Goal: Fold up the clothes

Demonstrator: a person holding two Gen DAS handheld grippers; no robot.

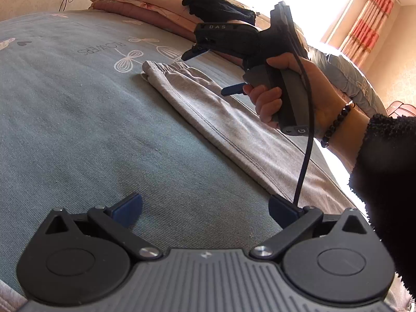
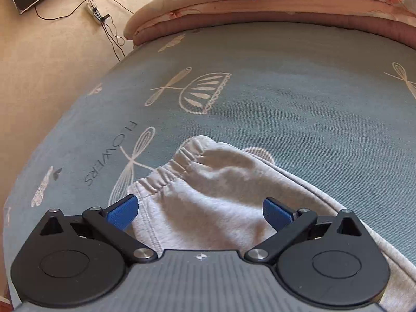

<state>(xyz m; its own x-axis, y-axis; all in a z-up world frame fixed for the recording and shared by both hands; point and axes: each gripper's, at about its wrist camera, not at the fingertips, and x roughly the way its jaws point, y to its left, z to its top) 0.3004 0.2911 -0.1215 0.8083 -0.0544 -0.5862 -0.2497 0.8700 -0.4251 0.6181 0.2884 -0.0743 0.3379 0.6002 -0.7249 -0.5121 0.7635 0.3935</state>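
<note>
Grey trousers (image 1: 208, 114) lie folded lengthwise on the blue bedsheet (image 1: 78, 119), waistband far. Right gripper (image 2: 200, 209), jaws wide and empty, hovers over the waistband, probably to seize it; left gripper (image 1: 205, 209), equally open, waits near the hem.

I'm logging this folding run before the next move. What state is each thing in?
left gripper: open, empty, above the bedsheet
right gripper: open, empty, over the waistband end
grey trousers: folded lengthwise, flat on the bed
black garment: bunched on the pink quilt
pink quilt: folded, at the bed's far edge
</note>
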